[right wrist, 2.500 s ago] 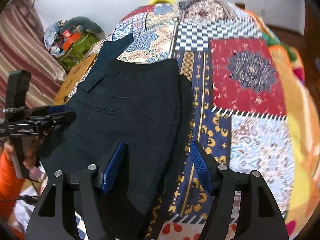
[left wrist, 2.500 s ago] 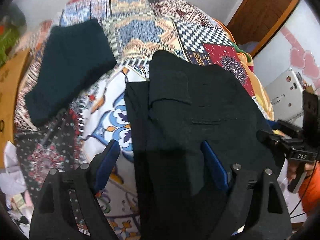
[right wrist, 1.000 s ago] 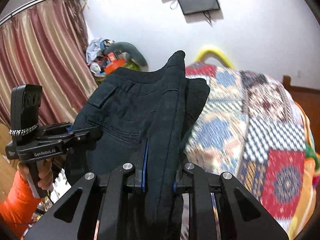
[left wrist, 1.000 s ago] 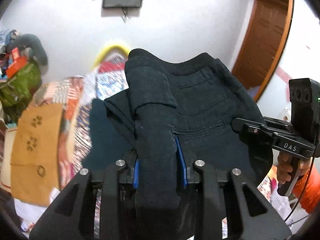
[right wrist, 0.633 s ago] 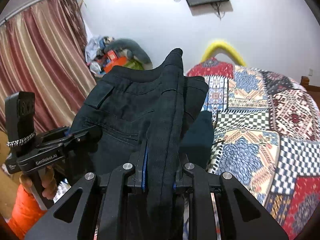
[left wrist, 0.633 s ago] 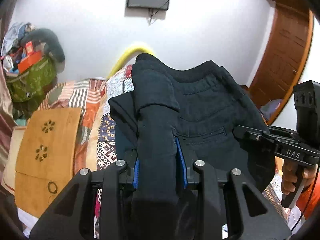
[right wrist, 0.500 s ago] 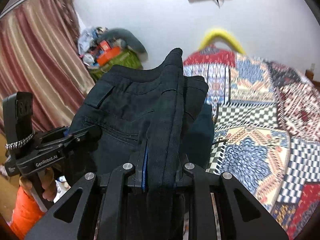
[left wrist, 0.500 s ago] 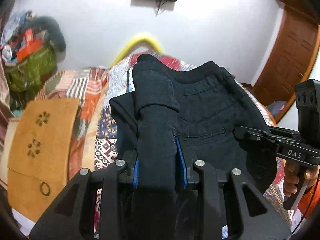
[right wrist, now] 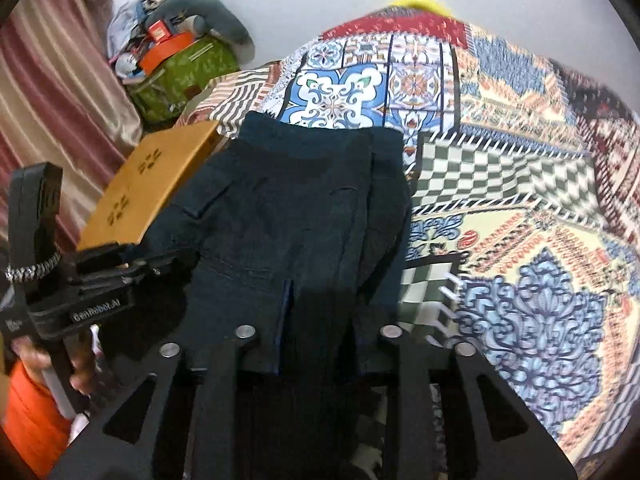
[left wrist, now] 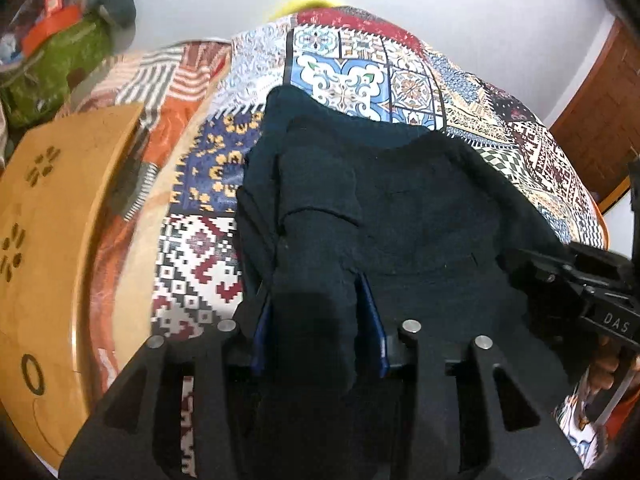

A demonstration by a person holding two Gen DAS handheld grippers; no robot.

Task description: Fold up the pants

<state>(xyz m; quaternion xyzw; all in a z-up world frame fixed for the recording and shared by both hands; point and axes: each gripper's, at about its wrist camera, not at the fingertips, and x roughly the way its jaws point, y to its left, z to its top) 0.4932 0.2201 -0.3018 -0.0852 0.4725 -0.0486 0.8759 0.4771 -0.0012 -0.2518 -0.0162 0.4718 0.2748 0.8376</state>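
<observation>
The folded black pants (left wrist: 400, 216) hang between both grippers, low over the patchwork bedspread (left wrist: 352, 76). My left gripper (left wrist: 316, 312) is shut on the pants' left edge. My right gripper (right wrist: 320, 316) is shut on their right edge (right wrist: 300, 208). The right gripper's body shows at the right of the left wrist view (left wrist: 580, 284); the left gripper's body shows at the left of the right wrist view (right wrist: 80, 280). The far end of the pants lies over another dark folded garment (right wrist: 384, 152) on the bed.
A tan wooden board (left wrist: 44, 240) with flower cut-outs stands at the bed's left side; it also shows in the right wrist view (right wrist: 148, 188). A green bag (right wrist: 184, 72) with clutter sits by the wall. A wooden door (left wrist: 600, 120) is at the right.
Both grippers closed on the pants, lifted them off the bed, carried them towards the far left, and now tilt down so the pants come low over the dark garment.
</observation>
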